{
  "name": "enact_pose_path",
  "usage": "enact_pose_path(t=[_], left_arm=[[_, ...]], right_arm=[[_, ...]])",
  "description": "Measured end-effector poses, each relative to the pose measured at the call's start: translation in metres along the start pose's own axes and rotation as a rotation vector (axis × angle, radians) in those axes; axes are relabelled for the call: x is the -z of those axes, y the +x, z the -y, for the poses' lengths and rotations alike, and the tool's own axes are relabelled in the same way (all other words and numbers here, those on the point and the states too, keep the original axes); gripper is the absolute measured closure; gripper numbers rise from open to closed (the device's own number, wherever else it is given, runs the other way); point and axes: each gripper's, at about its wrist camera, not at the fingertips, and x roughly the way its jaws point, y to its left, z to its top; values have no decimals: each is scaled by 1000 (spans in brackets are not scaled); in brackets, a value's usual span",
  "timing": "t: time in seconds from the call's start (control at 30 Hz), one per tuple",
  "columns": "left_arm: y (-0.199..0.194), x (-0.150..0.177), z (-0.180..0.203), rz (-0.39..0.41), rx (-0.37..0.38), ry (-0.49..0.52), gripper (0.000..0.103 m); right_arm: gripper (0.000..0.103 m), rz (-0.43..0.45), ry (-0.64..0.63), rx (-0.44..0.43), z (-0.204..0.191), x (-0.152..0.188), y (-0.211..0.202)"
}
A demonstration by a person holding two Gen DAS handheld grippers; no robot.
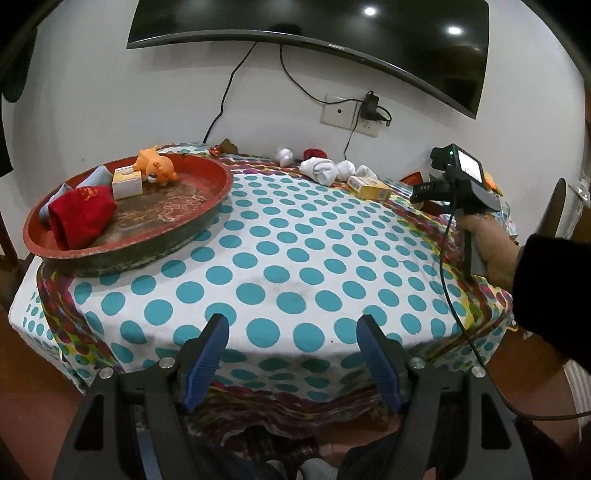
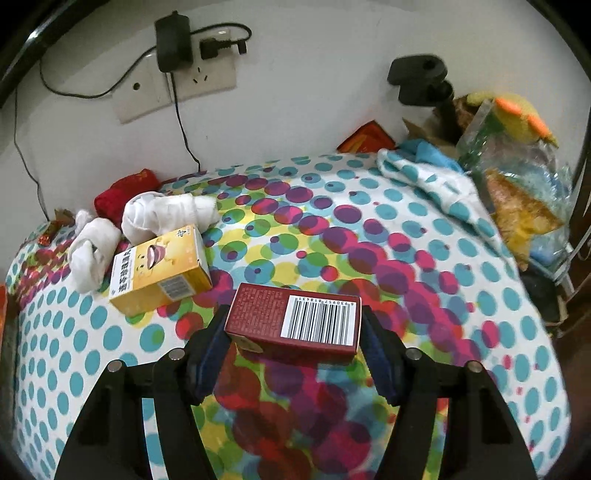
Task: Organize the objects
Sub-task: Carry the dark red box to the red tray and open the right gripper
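My right gripper is shut on a dark red box with a barcode, held a little above the dotted tablecloth. A yellow box lies just left of it, next to white rolled socks and a red sock. My left gripper is open and empty at the table's near edge. A round red tray at the left holds a red sock, a blue sock, a small pale box and an orange toy. The right gripper's body shows at the right in the left wrist view.
The yellow box and white socks lie at the far edge by the wall. A wall socket with a charger is behind. A pile of plastic bags and a yellow plush crowds the right side. A television hangs above.
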Motion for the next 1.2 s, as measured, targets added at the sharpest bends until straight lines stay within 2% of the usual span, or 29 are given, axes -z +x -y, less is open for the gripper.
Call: enact_pose_path(t=[0.27, 0.47, 0.83, 1.2], left_arm=[[-9, 6, 7, -3, -8, 5, 29], [-21, 9, -2, 10, -29, -20, 29], [-29, 9, -26, 16, -64, -90, 29], [-34, 11, -41, 10, -74, -134, 29]], right_arm=[[39, 30, -57, 20, -9, 1, -35], [39, 71, -117, 34, -34, -5, -67], [39, 123, -244, 0, -112, -6, -105], [39, 130, -351, -63, -190, 8, -123]])
